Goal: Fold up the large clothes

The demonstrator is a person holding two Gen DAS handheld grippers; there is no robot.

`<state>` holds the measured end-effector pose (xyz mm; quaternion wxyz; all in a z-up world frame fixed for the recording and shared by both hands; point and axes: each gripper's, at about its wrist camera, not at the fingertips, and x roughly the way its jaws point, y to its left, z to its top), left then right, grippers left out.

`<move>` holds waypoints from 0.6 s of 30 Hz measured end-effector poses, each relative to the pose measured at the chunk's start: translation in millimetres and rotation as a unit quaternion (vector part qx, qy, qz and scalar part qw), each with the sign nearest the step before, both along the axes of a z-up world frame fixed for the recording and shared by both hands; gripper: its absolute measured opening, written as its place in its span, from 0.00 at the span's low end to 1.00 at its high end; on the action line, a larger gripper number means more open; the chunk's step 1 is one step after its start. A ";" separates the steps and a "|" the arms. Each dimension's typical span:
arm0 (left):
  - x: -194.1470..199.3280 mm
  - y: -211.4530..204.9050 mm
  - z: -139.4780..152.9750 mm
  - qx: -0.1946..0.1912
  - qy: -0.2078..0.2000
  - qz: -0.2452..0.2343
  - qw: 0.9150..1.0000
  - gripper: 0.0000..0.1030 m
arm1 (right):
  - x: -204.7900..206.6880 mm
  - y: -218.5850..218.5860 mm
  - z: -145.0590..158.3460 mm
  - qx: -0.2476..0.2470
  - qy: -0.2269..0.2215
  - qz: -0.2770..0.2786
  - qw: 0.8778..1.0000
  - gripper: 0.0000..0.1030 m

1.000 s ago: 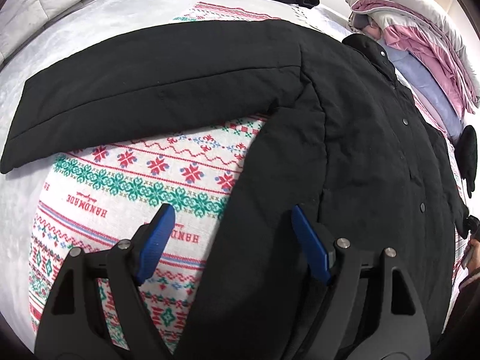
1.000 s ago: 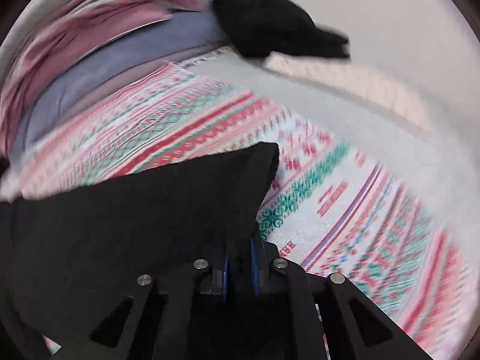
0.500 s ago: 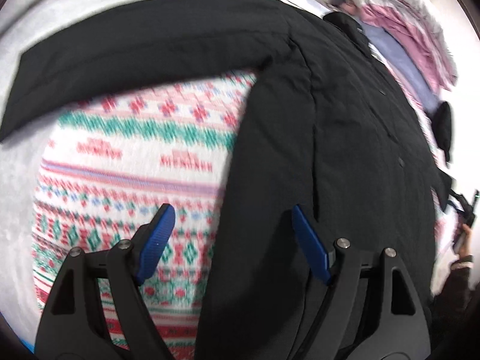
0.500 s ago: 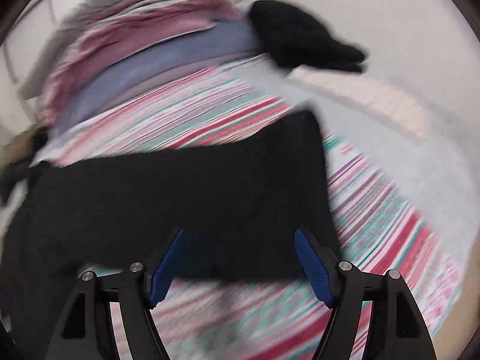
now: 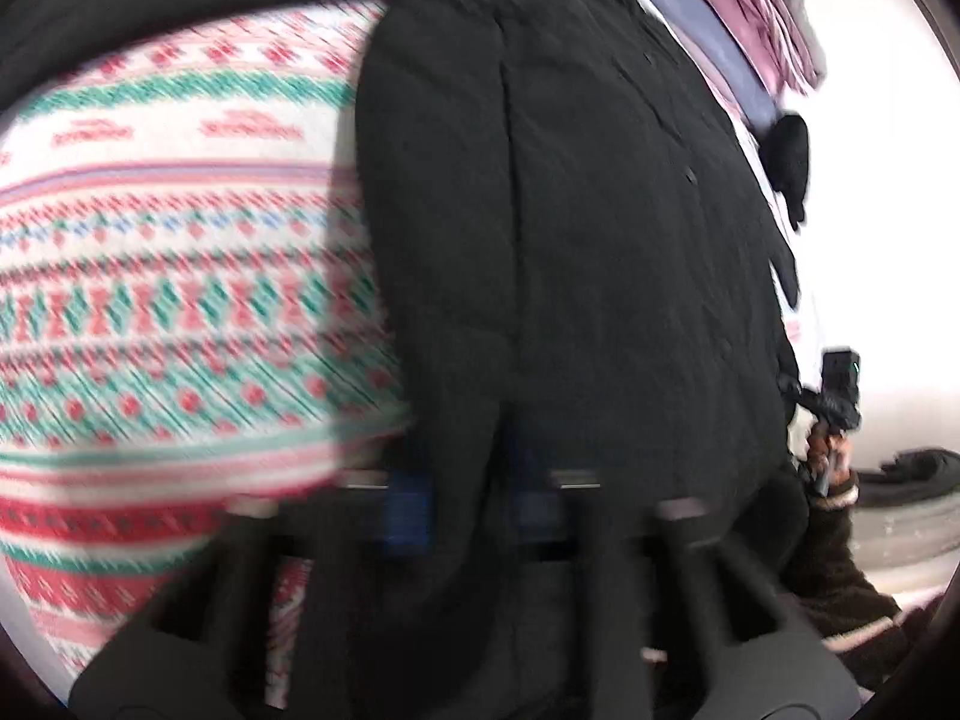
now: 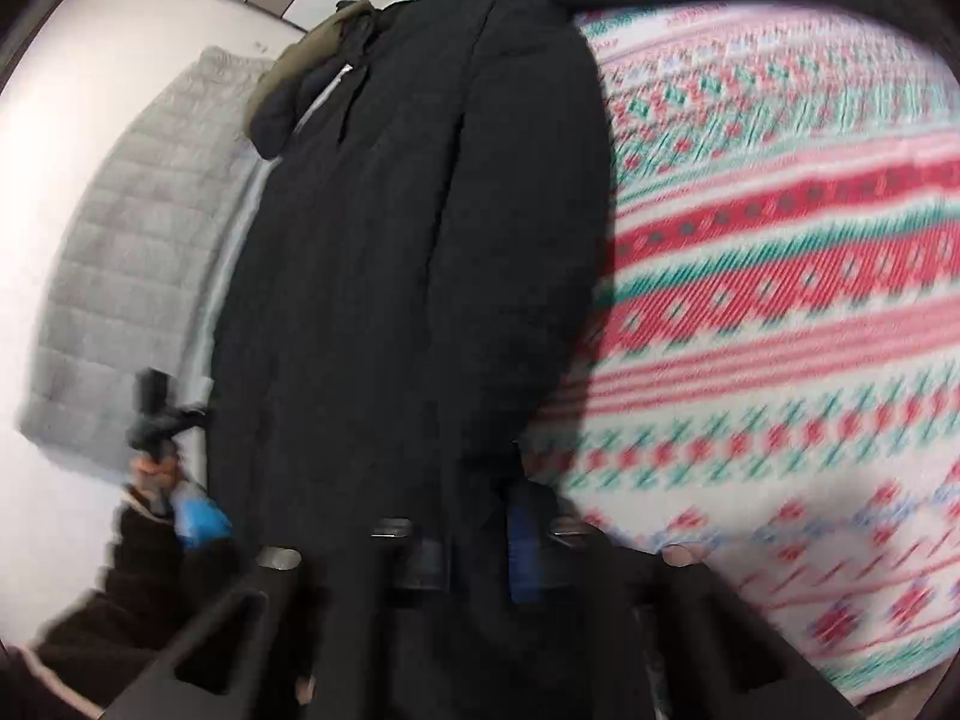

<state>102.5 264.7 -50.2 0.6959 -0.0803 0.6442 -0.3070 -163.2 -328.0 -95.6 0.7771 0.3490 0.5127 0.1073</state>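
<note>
A large black coat (image 5: 600,240) lies lengthwise on a red, green and white patterned blanket (image 5: 180,240). My left gripper (image 5: 471,510) is closing on the coat's near edge, and a fold of black fabric sits between its blurred blue pads (image 5: 408,510). In the right wrist view the same coat (image 6: 408,240) runs up the middle. My right gripper (image 6: 474,552) is closing on its near edge too, with cloth between the pads (image 6: 525,540). Each view shows the other gripper, held in a dark-sleeved hand (image 6: 150,474), beside the coat.
Folded pink and lilac bedding (image 5: 768,18) is stacked beyond the coat's collar, with a small black item (image 5: 789,150) beside it. A grey quilted cover (image 6: 138,276) and an olive and dark garment (image 6: 312,72) lie at the left. The patterned blanket (image 6: 780,240) spreads right.
Both grippers went from wide open to closed on the coat's near edge. The right one let go of a sleeve and swung round to the hem; the left moved closer.
</note>
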 end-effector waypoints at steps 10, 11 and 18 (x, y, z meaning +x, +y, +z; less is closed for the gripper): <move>-19.9 -5.9 2.2 0.099 -0.013 -0.051 0.994 0.33 | 15.5 14.1 9.6 -0.145 0.047 0.019 0.988 0.28; -18.4 -4.7 10.5 0.114 -0.032 -0.046 0.992 0.37 | 17.1 12.4 16.5 -0.164 0.051 0.013 0.985 0.39; 26.7 -11.3 107.9 0.095 -0.158 0.051 0.982 0.65 | 46.8 -2.7 96.8 -0.214 0.002 -0.029 0.976 0.61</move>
